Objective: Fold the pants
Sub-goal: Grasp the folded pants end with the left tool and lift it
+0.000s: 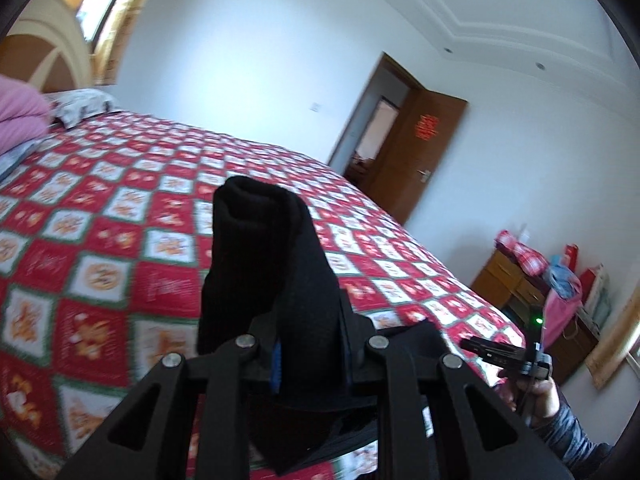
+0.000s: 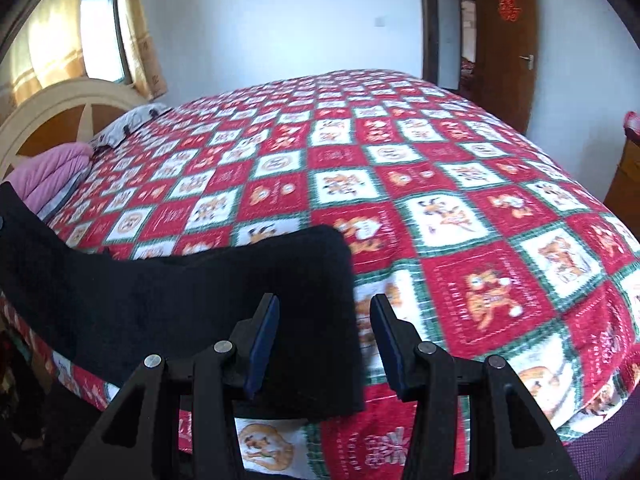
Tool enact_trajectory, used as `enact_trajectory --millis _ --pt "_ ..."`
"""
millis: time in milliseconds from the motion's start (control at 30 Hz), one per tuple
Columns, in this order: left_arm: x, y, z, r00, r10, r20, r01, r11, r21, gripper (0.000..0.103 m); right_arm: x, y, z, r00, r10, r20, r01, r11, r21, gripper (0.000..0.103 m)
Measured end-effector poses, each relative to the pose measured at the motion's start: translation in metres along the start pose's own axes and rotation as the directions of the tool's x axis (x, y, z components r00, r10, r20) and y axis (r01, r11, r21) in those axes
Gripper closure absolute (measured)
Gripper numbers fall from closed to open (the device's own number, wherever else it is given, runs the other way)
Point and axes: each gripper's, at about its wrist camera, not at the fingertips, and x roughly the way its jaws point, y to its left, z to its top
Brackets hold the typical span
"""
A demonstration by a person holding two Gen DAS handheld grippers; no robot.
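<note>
Black pants (image 2: 168,300) lie along the near edge of the red patchwork quilt (image 2: 460,184), long axis running leftward from the right gripper (image 2: 324,340), whose jaws stand apart straddling their right end. Left gripper (image 1: 310,344) is clamped on a raised fold.

Black pants (image 2: 208,300) on checkered bedspread (image 2: 460,200)
</note>
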Motion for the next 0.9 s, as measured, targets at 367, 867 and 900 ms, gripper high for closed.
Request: enact_trajectory --millis 367,867,900 --pt "0.049 -0.061 0.012 0.990 -0.083 -0.111 0.092 0.992 0.083 0.081 0.012 -0.016 -0.002 1.000 -0.008 -0.001 0.008 0.997 0.072 0.054" --pt "0.120 -0.142 -0.005 0.949 -0.148 -0.277 0.199 0.966 0.166 0.081 0.006 -0.052 0.001 0.998 -0.041 0.047 0.031 0.980 0.199 0.054" --pt "0.126 -0.148 -0.007 0.945 -0.152 -0.290 0.206 0.964 0.167 0.081 0.006 -0.055 0.001 0.998 -0.044 0.047 0.034 0.978 0.208 0.054"
